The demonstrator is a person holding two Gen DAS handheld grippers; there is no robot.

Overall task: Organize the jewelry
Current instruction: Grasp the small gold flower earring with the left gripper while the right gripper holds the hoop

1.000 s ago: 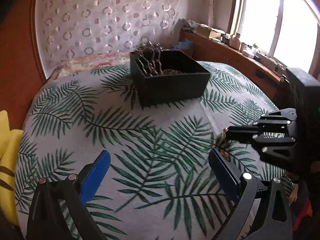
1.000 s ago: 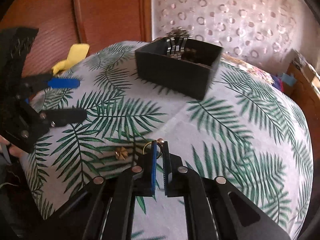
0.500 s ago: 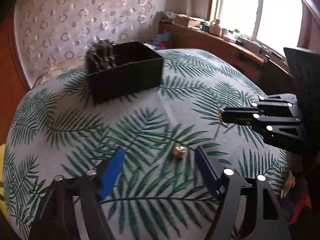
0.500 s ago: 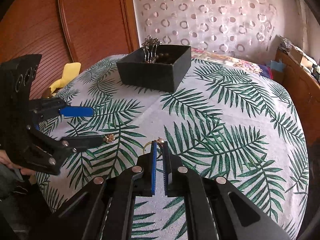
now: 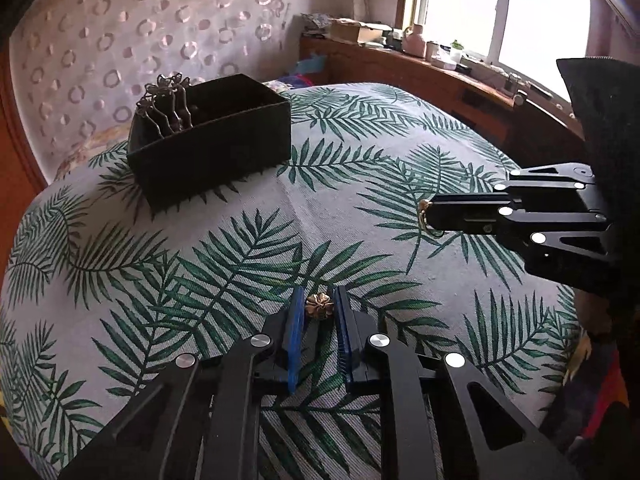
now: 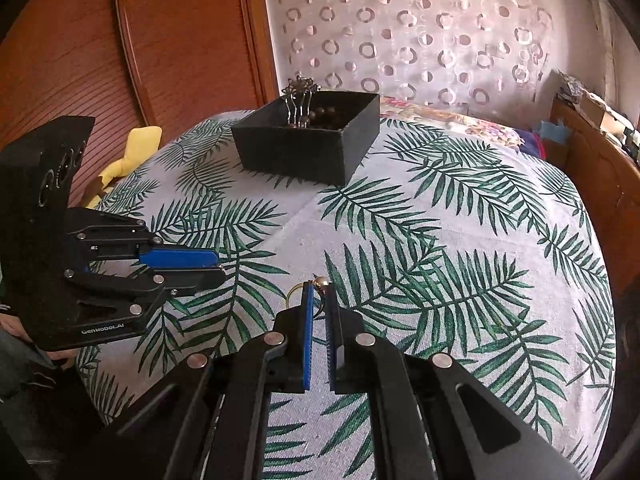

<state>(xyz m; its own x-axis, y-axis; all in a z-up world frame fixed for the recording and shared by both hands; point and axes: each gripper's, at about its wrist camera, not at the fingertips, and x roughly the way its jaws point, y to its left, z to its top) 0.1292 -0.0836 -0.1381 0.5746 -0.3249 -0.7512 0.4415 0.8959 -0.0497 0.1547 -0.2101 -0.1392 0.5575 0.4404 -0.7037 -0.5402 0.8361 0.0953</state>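
Bed (image 5: 400, 184) with palm-leaf cover carries everything; wooden sill with clutter by window (image 5: 460, 64) at far right. Black box (image 5: 212, 140) sits toward the headboard, ornate metal clips (image 5: 166, 100) standing up at one corner; rest of contents dark, unreadable. Yellow soft item (image 6: 132, 152) at bed edge, half cut off. Left gripper (image 5: 319, 304): jaws closing, flower-shaped stud (image 5: 319, 306) between the pads, resting on the cover. Right gripper (image 6: 317, 300) clamped on gold ring (image 6: 296, 294), held clear of box; ring mostly hidden behind pad
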